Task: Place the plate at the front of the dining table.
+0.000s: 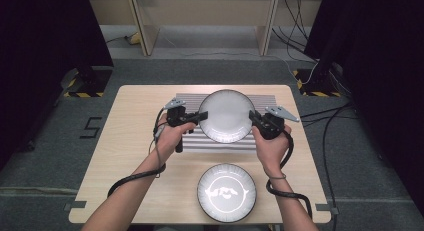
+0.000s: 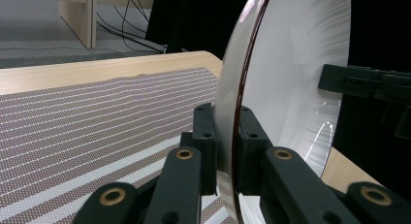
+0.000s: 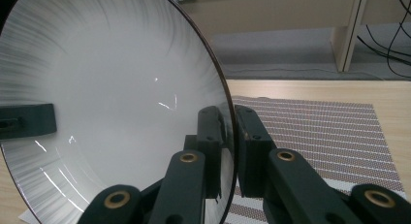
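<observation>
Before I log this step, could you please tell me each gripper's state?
Left gripper: shut on the plate rim.
Right gripper: shut on the plate's opposite rim.

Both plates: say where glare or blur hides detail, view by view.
High view: the lower plate carries bright, ragged lamp reflections in its middle, while the held plate is evenly lit; the room's sides fall into deep shadow. Left gripper view: the held plate's rim and face look smeared and washed out, the striped mat sharper. Right gripper view: small glints and streaky shading on the plate's face.
</observation>
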Demonstrator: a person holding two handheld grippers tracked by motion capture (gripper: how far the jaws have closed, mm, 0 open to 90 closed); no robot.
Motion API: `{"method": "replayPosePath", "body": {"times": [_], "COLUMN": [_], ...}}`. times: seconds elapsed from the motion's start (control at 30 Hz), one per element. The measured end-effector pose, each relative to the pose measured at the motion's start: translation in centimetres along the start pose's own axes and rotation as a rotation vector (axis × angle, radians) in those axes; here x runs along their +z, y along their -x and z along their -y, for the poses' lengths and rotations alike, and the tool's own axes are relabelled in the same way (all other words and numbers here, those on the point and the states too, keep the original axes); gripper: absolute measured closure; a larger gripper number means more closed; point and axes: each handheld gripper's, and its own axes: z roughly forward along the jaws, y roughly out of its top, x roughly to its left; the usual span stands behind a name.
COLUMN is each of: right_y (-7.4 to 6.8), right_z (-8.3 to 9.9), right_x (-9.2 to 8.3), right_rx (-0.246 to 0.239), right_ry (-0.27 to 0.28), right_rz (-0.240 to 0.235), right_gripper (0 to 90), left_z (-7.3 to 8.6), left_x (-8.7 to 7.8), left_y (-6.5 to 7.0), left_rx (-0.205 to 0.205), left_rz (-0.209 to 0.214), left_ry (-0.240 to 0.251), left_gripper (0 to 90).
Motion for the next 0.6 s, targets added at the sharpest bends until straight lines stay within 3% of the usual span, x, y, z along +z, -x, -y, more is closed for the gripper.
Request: {"method": "replayPosePath", "body": {"times": [0.6], "right_y": [-0.1], "right_z": [-0.6], "right_x": [1.4], "right_rx": [-0.011], "right_ry": [-0.001], "right_rz": [0.011], "right_gripper": [82.3], "left_z": [-0.4], "left_x": [0.6], "left_y": [-1.1], "left_rx": [-0.016], "left_rz": [-0.015], "left_ry": [0.011], "left_gripper": [81.1]}}
